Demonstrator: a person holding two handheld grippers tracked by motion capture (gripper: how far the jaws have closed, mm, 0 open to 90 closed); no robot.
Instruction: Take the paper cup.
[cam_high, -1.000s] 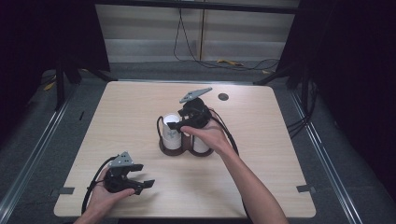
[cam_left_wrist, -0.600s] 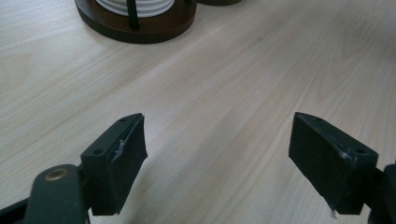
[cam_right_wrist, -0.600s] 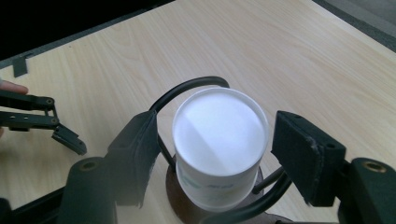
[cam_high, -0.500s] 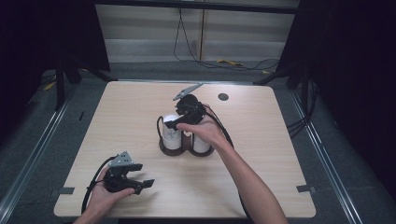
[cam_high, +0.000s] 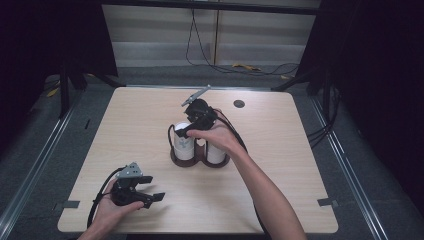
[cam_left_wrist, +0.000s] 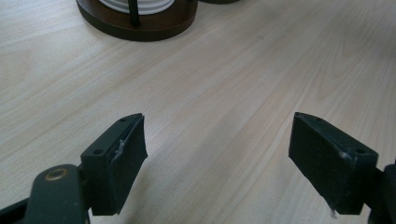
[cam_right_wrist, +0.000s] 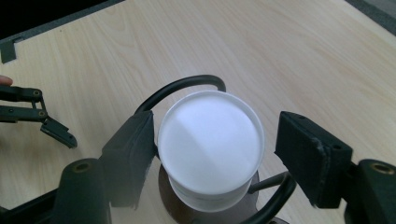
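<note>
A dark brown holder (cam_high: 199, 161) at the table's middle carries two white cups, each ringed by a black wire loop (cam_right_wrist: 187, 83). My right gripper (cam_high: 186, 134) points down over the left cup (cam_high: 184, 146), a lidded white cup (cam_right_wrist: 211, 140) that stands between its jaws. The jaws have just been opening: the right pad stands apart from the cup and the left pad sits just beside its rim, so nothing is gripped. The right cup (cam_high: 216, 152) sits under my hand. My left gripper (cam_high: 155, 196) rests near the front left of the table, open and empty (cam_left_wrist: 217, 144).
A small dark round mark (cam_high: 239, 103) lies on the table behind the holder. The holder's base (cam_left_wrist: 140, 28) is ahead of the left gripper, with bare wood between. Cables trail from both grippers. Beyond the table edges are metal rails and dark floor.
The right gripper has shifted slightly back and left above the left cup, its grey top plate tipping further. The left gripper and the holder have not moved.
</note>
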